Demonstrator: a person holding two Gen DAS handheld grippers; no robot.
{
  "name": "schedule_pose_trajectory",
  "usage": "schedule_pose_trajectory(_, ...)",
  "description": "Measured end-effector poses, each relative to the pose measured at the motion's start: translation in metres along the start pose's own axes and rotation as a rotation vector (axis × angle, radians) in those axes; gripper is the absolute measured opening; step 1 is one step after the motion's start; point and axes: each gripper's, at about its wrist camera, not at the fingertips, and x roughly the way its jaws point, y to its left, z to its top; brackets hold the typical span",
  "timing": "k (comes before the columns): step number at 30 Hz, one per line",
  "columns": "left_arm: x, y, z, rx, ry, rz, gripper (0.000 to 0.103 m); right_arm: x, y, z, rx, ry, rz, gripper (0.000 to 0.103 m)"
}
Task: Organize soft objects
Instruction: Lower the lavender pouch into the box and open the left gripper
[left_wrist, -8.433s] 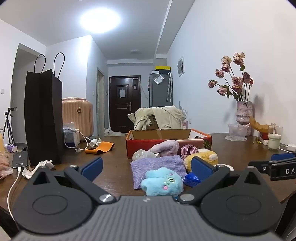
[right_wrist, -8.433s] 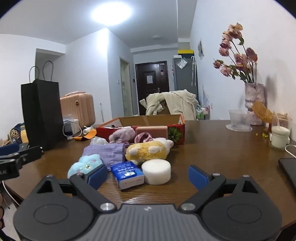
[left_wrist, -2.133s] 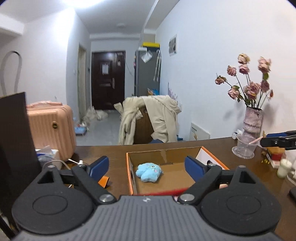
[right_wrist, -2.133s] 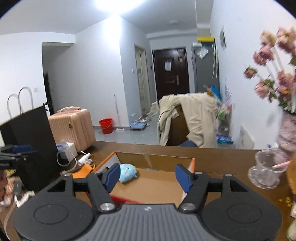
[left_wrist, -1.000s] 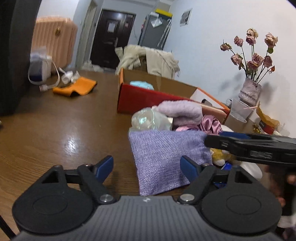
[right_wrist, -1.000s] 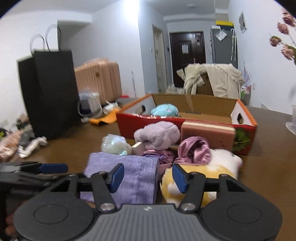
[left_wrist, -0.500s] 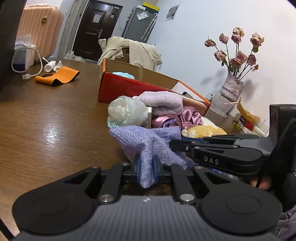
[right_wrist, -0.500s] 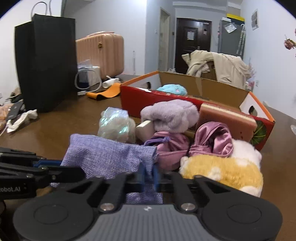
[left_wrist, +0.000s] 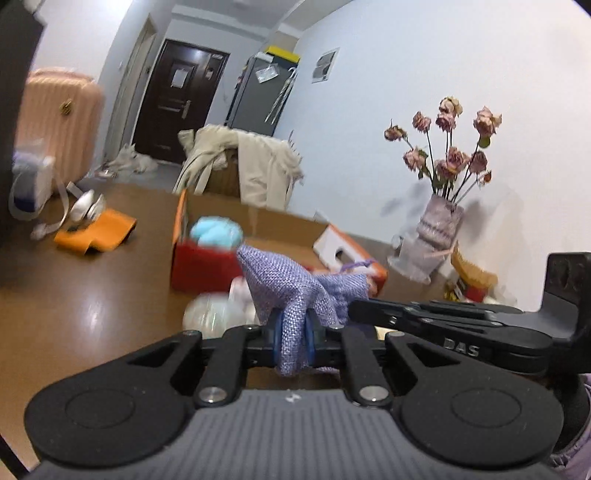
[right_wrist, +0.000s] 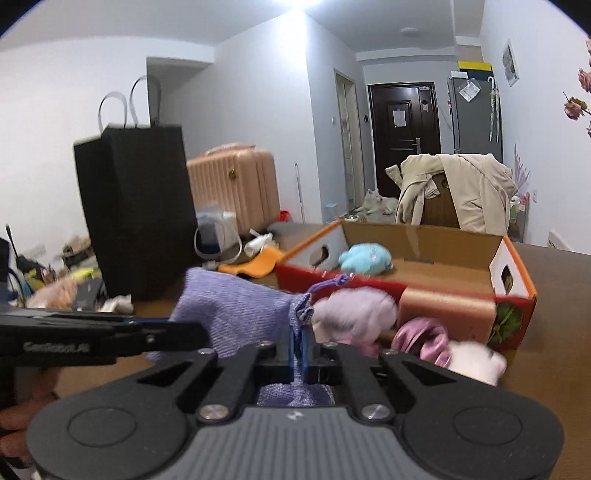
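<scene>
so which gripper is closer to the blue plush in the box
Hard to separate: both are shut on the purple pouch, in front of the cardboard box holding the blue plush. The left gripper sits on the plush's side; the right gripper is beside it.

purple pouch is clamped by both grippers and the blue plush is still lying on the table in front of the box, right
Not quite. Both the left gripper and the right gripper are shut on the purple pouch, but the blue plush lies inside the cardboard box, not on the table before it. The right wrist view shows this clearly.
</scene>
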Motion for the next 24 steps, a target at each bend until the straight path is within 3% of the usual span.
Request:
schedule_pose_trajectory(3, 0.036, 0.002, 0.04, 0.008, 0.002, -0.021, 0.013, 0.017, -0.024, 0.038, 0.007, -0.008, 0.023, 0.003)
schedule_pose_trajectory(7, 0.095, 0.013, 0.084, 0.016, 0.034, 0.006, 0.013, 0.073, -0.061, 0.085, 0.033, 0.037, 0.027, 0.003)
schedule_pose_trajectory(10, 0.138, 0.026, 0.099, 0.019, 0.093, 0.056, 0.013, 0.125, -0.089, 0.102, 0.088, 0.116, 0.026, 0.003)
schedule_pose_trajectory(14, 0.175, 0.042, 0.094, 0.047, 0.168, 0.138, 0.015, 0.183, -0.107, 0.101, 0.137, 0.221, 0.017, 0.003)
schedule_pose_trajectory(17, 0.186, 0.054, 0.089, 0.06, 0.191, 0.189, 0.027, 0.212, -0.109, 0.092, 0.129, 0.296, -0.001, 0.004)
schedule_pose_trajectory(19, 0.184, 0.06, 0.085, 0.078, 0.182, 0.198, 0.048, 0.222, -0.109, 0.084, 0.131, 0.321, 0.002, 0.011)
schedule_pose_trajectory(24, 0.156, 0.066, 0.089, 0.085, 0.125, 0.212, 0.05, 0.196, -0.107, 0.09, 0.097, 0.284, 0.021, 0.021)
